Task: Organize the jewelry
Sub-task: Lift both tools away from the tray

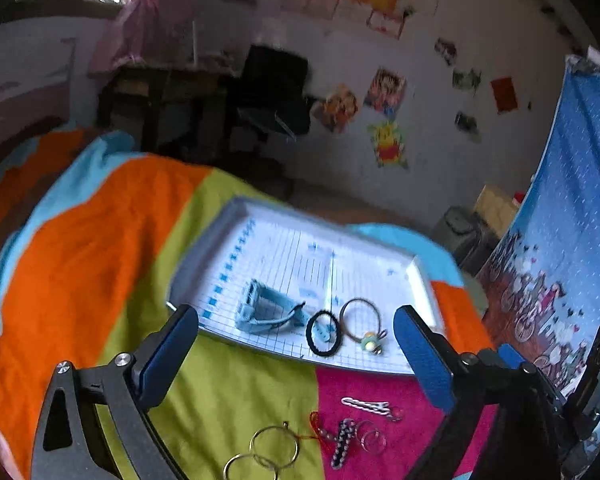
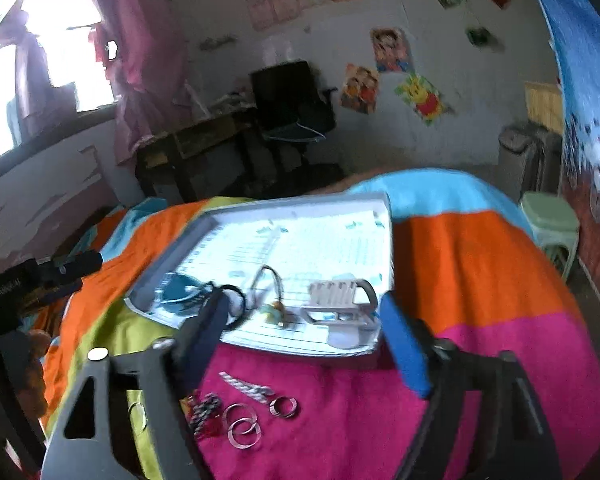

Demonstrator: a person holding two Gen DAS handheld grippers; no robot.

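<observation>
A white tray lined with gridded paper lies on a striped bedspread. On it lie a light-blue watch, a black hair tie and a brown hair tie with a charm. The right wrist view shows the tray with a white hair claw clip too. On the pink stripe in front lie a hair clip, a beaded keychain, small rings and gold hoops. My left gripper is open and empty above the tray's near edge. My right gripper is open and empty there too.
The bedspread has orange, green, pink and blue stripes. A desk and black chair stand behind the bed by a wall with posters. A blue patterned curtain hangs at right, a green stool beside it.
</observation>
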